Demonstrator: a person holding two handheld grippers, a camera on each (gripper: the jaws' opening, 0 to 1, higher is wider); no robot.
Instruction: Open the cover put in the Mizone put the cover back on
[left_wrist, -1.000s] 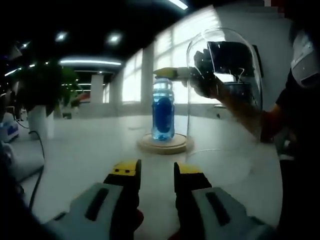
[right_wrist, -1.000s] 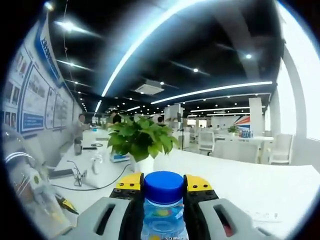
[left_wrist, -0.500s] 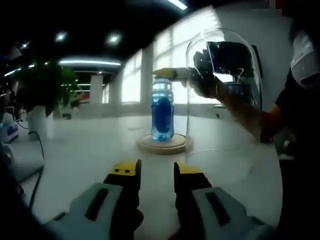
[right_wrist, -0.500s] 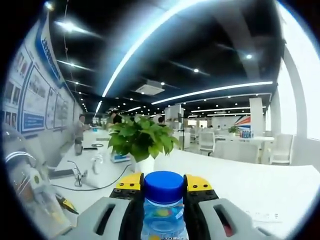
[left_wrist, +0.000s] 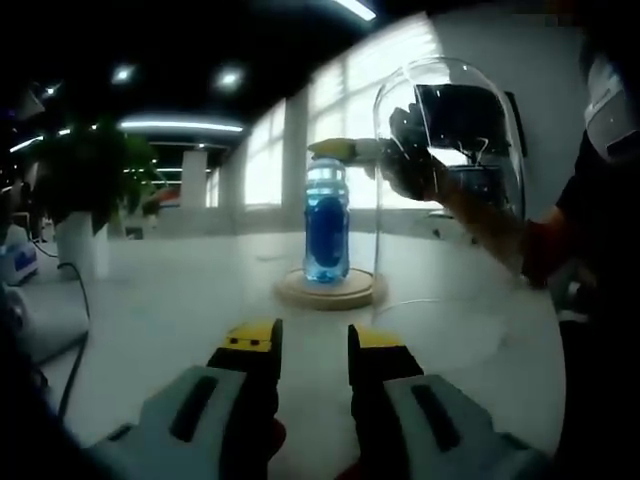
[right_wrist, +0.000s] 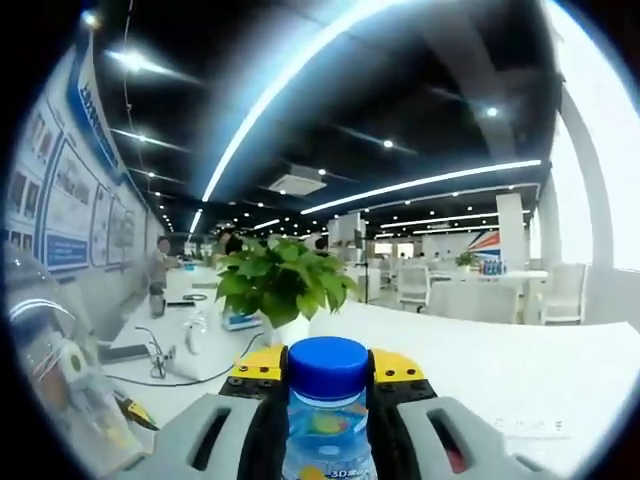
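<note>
Mizone bottle (left_wrist: 326, 222) stands on a round wooden base (left_wrist: 328, 291) on the white table (left_wrist: 180, 300), its neck clamped by the right gripper (right_wrist: 328, 378). At three o'clock stands the glass cover (left_wrist: 450, 190). Nearer, the left gripper (left_wrist: 312, 340) hovers slightly parted, empty.

A pale table (left_wrist: 180, 300) carries a round wooden base (left_wrist: 328, 290), a clear glass dome (left_wrist: 450, 200) just beside it, a white plant pot (left_wrist: 78, 245) and a dark cable (left_wrist: 75, 340).
</note>
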